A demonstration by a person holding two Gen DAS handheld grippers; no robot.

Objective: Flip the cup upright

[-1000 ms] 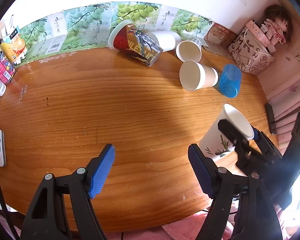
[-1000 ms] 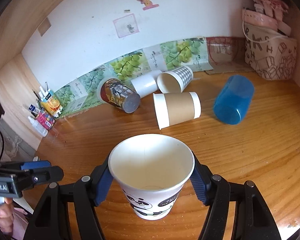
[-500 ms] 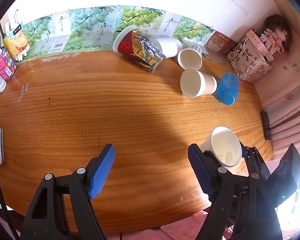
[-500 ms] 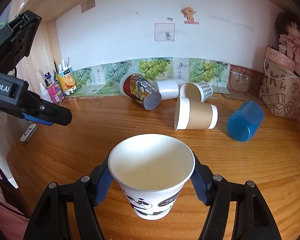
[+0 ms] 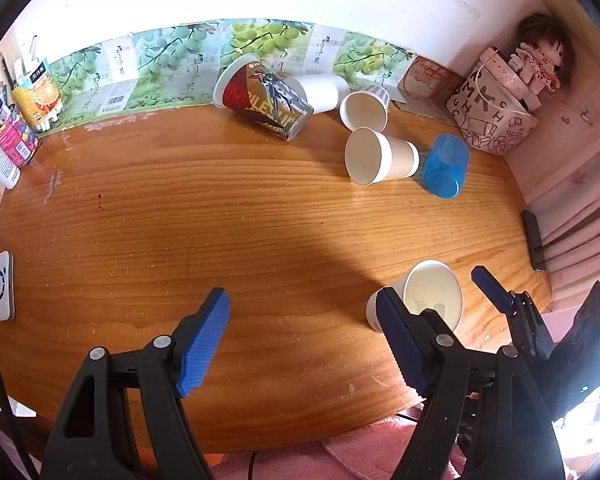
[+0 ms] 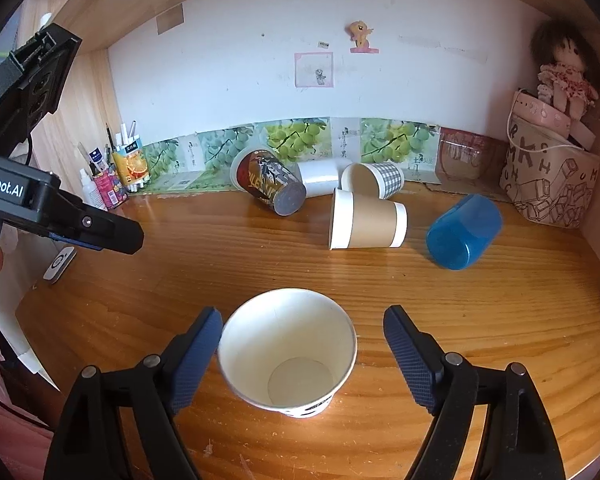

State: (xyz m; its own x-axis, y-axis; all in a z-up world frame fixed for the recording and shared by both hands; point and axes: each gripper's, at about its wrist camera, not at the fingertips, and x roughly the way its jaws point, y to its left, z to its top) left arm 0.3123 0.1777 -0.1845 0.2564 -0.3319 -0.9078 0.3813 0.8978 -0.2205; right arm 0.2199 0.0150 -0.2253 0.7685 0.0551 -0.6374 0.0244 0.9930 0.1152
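Note:
A white paper cup with a panda print (image 6: 288,350) stands upright on the wooden table (image 6: 220,256), mouth up. My right gripper (image 6: 302,354) is open, its jaws on either side of the cup and apart from it. In the left wrist view the same cup (image 5: 430,294) stands at the right near the table's front edge, with the right gripper's blue fingers (image 5: 488,286) beside it. My left gripper (image 5: 304,344) is open and empty above the table's front middle.
Several cups lie on their sides at the back: a red printed cup (image 6: 266,186), a checked cup (image 6: 374,180), a brown-sleeved cup (image 6: 366,224), a blue plastic cup (image 6: 464,232). A patterned bag with a doll (image 6: 548,184) stands back right. Bottles and pens (image 6: 112,176) stand back left.
My right gripper has opened and let go of the panda cup, which now stands on the table. The left gripper has stayed open.

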